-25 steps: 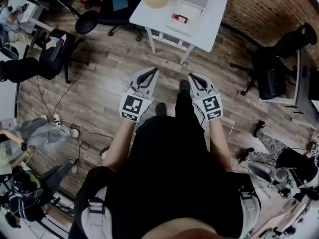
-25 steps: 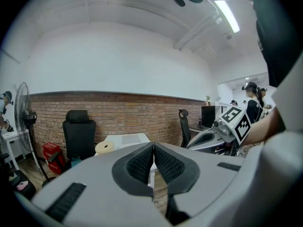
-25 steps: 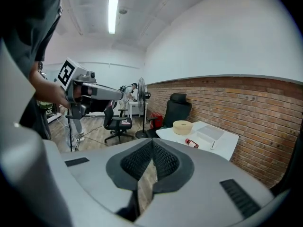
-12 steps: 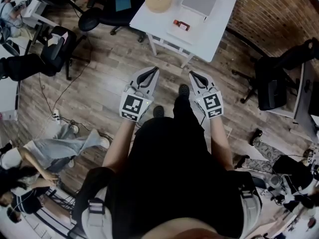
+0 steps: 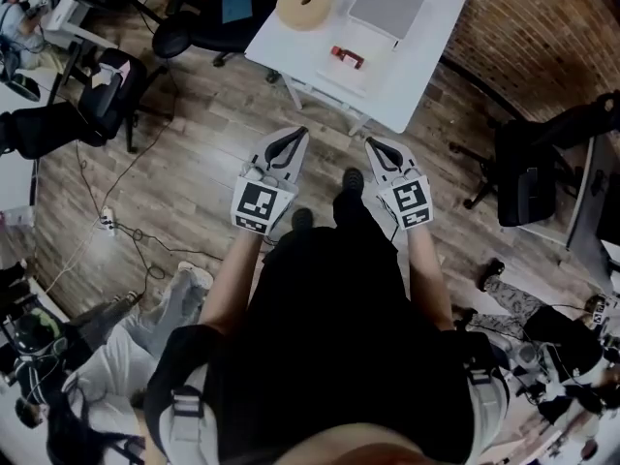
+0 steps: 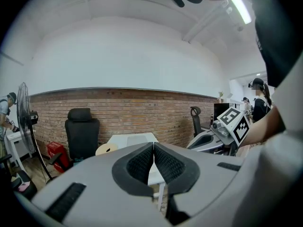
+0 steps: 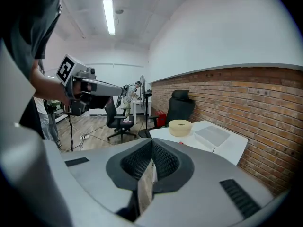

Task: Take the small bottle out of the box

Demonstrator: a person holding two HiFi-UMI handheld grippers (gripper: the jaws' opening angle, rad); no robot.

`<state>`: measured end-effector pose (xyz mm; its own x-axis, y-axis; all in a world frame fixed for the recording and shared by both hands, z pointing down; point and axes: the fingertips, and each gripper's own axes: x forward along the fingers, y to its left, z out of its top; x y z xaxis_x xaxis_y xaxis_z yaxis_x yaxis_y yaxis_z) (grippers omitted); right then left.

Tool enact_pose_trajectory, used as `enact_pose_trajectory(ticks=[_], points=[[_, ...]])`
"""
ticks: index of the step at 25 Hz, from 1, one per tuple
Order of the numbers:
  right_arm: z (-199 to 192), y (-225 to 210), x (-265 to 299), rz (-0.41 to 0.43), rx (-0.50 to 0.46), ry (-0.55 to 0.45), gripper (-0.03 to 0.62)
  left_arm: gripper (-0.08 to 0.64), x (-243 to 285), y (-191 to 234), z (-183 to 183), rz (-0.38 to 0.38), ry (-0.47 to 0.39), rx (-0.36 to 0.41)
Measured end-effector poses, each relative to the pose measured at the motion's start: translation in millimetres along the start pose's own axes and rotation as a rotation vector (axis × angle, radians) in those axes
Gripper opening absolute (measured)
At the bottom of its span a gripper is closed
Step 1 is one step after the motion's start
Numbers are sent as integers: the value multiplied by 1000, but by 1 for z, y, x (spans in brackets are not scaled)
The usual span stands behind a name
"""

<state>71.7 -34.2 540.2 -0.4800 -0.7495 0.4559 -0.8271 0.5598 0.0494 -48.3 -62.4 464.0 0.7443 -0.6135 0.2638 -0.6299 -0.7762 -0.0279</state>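
A small brown bottle with a red cap point(image 5: 348, 57) lies on its side on the white table point(image 5: 426, 66), next to a flat grey box point(image 5: 387, 6). Both grippers are held in front of the person's body over the wooden floor, short of the table. My left gripper point(image 5: 291, 137) has its jaws shut with nothing between them, and its pads meet in the left gripper view point(image 6: 154, 148). My right gripper point(image 5: 373, 145) is likewise shut and empty point(image 7: 151, 145). From the right gripper view the grey box point(image 7: 213, 136) shows ahead on the table.
A beige tape roll point(image 5: 305, 3) lies on the table's left part. Black office chairs point(image 5: 528, 168) stand to the right and beyond the table point(image 5: 208, 17). Cables point(image 5: 116, 226) run over the floor at left, where a person point(image 5: 126, 347) crouches. A brick wall point(image 5: 542, 17) lies behind the table.
The table has drawn a little nearer and shifted in the head view. Both grippers stay shut side by side. The person at lower left has moved.
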Motion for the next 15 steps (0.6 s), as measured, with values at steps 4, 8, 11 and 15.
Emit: enact_pose_trajectory(ticks=[4, 8, 11, 15], points=[[5, -14, 4, 23, -13, -4, -3, 21, 10, 2, 5, 33, -4, -9], [3, -36, 12, 59, -32, -1, -3, 21, 26, 4, 9, 76, -4, -19], [9, -47, 14, 89, -48, -3, -3, 21, 32, 6, 14, 113, -5, -30], [12, -57, 18, 125, -71, -2, -3, 21, 36, 5, 16, 157, -2, -47]])
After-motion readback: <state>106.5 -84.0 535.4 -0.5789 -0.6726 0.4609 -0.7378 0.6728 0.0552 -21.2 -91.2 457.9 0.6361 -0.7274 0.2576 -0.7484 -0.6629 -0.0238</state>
